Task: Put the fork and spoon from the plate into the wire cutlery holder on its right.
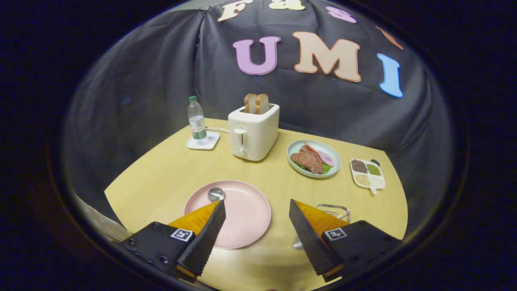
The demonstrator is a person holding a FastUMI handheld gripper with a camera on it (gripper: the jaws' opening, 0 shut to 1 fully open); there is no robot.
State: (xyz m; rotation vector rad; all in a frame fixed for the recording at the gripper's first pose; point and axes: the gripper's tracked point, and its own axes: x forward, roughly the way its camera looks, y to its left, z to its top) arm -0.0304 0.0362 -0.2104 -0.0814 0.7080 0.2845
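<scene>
Gripper view: the gripper is held spread wide above the table's near edge, nothing pinched between its fingers. A pink plate is seen near that edge, partly covered by the left finger; a spoon bowl is visible at the plate's far-left rim. A fork cannot be made out. The wire cutlery holder is placed right of the plate, mostly hidden behind the right finger. Farther back, a white toaster with bread, a water bottle on a coaster, a food plate and a spice tray toward the right edge are seen.
</scene>
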